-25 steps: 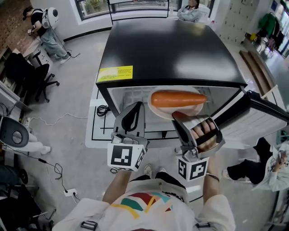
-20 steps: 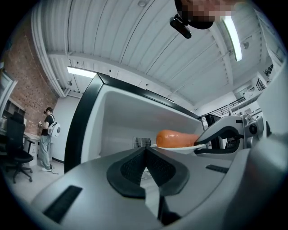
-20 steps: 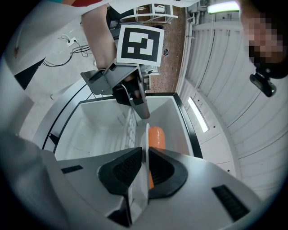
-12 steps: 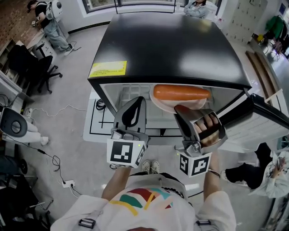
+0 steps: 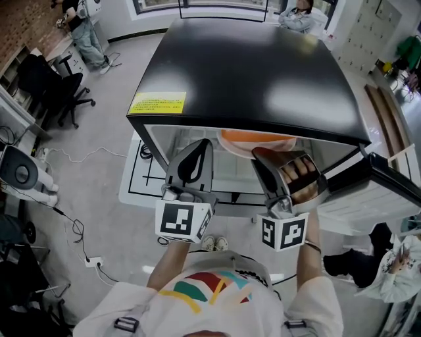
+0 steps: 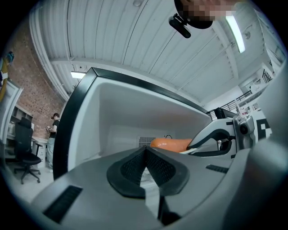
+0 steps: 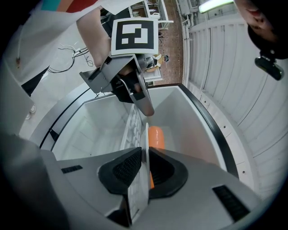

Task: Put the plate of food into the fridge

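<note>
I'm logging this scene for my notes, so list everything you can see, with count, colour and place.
fridge: one, black top, white inside, centre, door open at right
label: one, yellow, front left of the fridge top
plate: one, pale, edge-on in the right tongs, in the fridge opening
carrot: one, orange, on the plate
mat: one, white with black lines, floor under the fridge
chair: one, black, far left
cables: several, black and white, floor at left
bystanders: at least three, room edges
left tongs: one, grey, shut and empty, at the fridge opening
right tongs: one, grey, shut on the plate
</note>
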Action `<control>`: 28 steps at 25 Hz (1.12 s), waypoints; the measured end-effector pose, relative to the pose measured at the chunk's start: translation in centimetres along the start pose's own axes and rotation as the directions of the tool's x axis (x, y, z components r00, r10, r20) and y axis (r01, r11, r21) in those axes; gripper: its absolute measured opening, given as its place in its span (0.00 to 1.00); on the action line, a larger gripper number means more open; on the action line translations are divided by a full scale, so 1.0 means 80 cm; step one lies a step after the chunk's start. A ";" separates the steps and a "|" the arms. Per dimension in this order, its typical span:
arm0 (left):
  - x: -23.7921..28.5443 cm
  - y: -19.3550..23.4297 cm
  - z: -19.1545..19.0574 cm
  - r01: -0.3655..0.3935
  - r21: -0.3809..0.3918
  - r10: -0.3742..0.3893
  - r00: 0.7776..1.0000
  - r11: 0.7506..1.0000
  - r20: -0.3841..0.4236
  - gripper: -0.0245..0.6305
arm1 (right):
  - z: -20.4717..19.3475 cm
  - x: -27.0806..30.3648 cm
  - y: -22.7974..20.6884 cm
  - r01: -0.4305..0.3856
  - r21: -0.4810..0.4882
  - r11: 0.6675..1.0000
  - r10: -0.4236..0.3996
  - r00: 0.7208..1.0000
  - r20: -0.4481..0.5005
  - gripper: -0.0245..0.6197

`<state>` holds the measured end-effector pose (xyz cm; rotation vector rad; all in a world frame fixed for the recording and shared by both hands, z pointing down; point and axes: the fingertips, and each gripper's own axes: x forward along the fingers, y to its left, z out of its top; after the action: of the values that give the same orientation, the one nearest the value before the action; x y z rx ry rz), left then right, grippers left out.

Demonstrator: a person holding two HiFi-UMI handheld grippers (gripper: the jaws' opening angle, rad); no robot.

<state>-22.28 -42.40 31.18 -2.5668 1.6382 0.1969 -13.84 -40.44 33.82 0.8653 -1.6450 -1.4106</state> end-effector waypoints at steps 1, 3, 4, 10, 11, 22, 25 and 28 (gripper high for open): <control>0.002 0.001 -0.002 -0.005 -0.004 0.005 1.000 1.000 0.002 0.05 | -0.002 0.004 0.000 -0.007 0.002 1.000 0.007 1.000 0.004 0.10; 0.008 0.002 -0.006 -0.010 -0.006 0.010 1.000 1.000 -0.002 0.05 | -0.007 0.015 -0.002 -0.019 0.008 1.000 0.019 1.000 0.006 0.10; 0.010 0.003 -0.009 -0.011 -0.006 0.011 1.000 1.000 -0.008 0.05 | -0.010 0.021 -0.003 -0.025 0.015 1.000 0.025 1.000 0.007 0.10; 0.015 0.003 -0.021 -0.013 -0.006 0.012 1.000 1.000 -0.025 0.05 | -0.026 0.059 -0.006 -0.052 0.060 0.997 0.051 0.999 0.010 0.10; 0.016 0.004 -0.022 -0.013 -0.005 0.012 1.000 1.000 -0.027 0.05 | -0.029 0.062 -0.006 -0.056 0.061 0.997 0.056 0.998 0.008 0.10; 0.018 0.006 -0.018 -0.012 -0.005 0.012 1.000 1.000 -0.016 0.05 | -0.032 0.082 -0.001 -0.130 0.139 0.982 0.125 0.991 0.042 0.10; 0.017 0.006 -0.019 -0.014 -0.010 0.014 1.000 1.000 -0.014 0.05 | -0.032 0.083 0.001 -0.180 0.156 0.971 0.175 0.983 0.049 0.11; 0.018 0.004 -0.021 -0.007 -0.012 0.007 1.000 1.000 -0.021 0.05 | -0.031 0.085 0.002 -0.210 0.153 0.966 0.206 0.977 0.047 0.11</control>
<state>-21.90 -44.07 32.62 -2.5811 1.6582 0.1819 -14.71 -47.51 35.04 0.7358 -1.8319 -1.1675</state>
